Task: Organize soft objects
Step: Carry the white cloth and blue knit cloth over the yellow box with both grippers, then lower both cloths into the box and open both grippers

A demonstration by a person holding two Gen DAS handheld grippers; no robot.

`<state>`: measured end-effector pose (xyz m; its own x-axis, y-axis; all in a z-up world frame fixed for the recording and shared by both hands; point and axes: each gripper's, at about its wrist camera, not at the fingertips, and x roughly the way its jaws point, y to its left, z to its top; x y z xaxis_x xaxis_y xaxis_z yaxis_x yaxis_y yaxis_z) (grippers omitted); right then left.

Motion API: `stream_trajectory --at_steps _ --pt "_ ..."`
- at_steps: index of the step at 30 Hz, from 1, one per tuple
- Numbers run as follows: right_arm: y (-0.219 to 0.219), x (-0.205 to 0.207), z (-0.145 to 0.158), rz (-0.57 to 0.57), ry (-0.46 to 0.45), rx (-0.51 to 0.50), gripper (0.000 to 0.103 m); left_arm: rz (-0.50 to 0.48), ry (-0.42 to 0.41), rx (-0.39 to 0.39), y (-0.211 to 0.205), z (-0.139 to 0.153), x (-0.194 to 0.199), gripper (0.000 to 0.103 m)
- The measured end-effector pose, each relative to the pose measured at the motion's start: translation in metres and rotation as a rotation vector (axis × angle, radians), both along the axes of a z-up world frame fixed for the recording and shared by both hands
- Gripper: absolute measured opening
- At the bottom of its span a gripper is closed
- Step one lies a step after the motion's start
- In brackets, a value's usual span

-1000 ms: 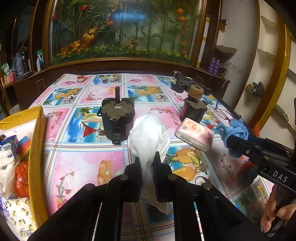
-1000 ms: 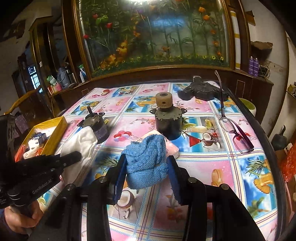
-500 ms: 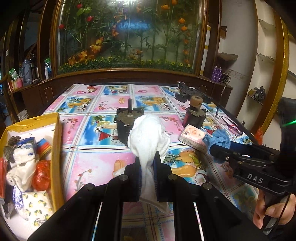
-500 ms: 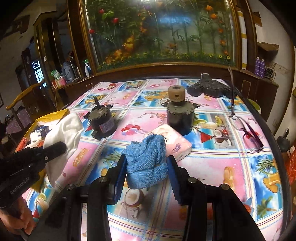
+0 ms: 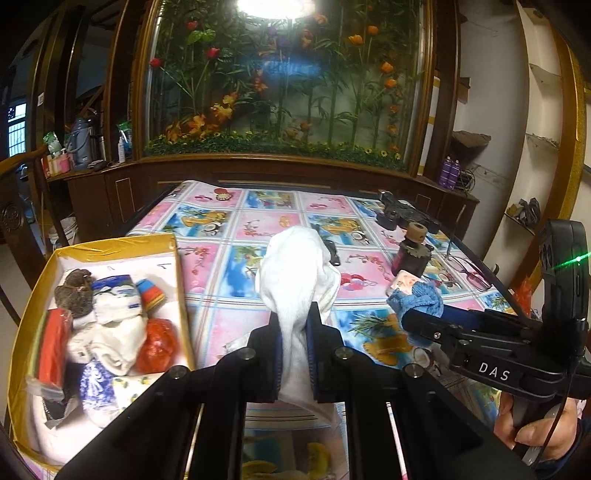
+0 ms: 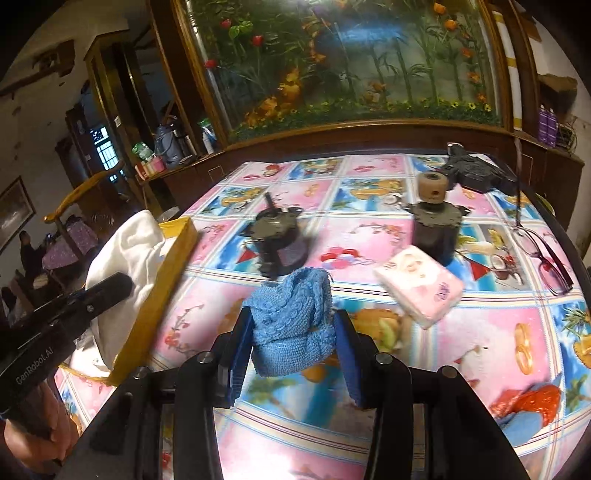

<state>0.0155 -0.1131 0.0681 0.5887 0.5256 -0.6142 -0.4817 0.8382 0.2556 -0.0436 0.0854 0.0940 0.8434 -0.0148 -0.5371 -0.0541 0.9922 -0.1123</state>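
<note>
Left gripper [image 5: 294,325] clamped on limp white sock [image 5: 297,273]; right gripper [image 6: 293,332] pinching soft blue cloth [image 6: 291,325]. Light, floppy; best held mid-bunch.

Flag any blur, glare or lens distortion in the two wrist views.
Left wrist: blown-out lamp glare at top centre, strong fisheye bowing at the edges, yellow box contents slightly smeared, white cloth sharp. Right wrist: motion blur on the pink tissue pack and the nearer motor; blue cloth stays sharp; dark vignette in the corners.
</note>
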Motion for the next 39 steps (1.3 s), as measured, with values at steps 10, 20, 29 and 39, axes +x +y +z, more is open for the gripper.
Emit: stream_trajectory --at_steps 10,20,29,39 --pt "0.095 -0.013 0.011 0.147 -0.023 -0.061 0.047 0.130 0.001 -0.035 0.067 -0.005 -0.022 0.010" --pt "0.177 -0.023 0.009 0.260 -0.020 -0.102 0.048 0.269 0.036 -0.077 0.138 -0.024 -0.042 0.011" --pt "0.233 -0.023 0.002 0.316 -0.004 -0.142 0.048 0.335 0.080 -0.087 0.170 -0.042 -0.054 0.011" --pt "0.264 -0.010 -0.013 0.323 0.038 -0.168 0.048 0.356 0.123 -0.093 0.183 -0.050 -0.049 0.011"
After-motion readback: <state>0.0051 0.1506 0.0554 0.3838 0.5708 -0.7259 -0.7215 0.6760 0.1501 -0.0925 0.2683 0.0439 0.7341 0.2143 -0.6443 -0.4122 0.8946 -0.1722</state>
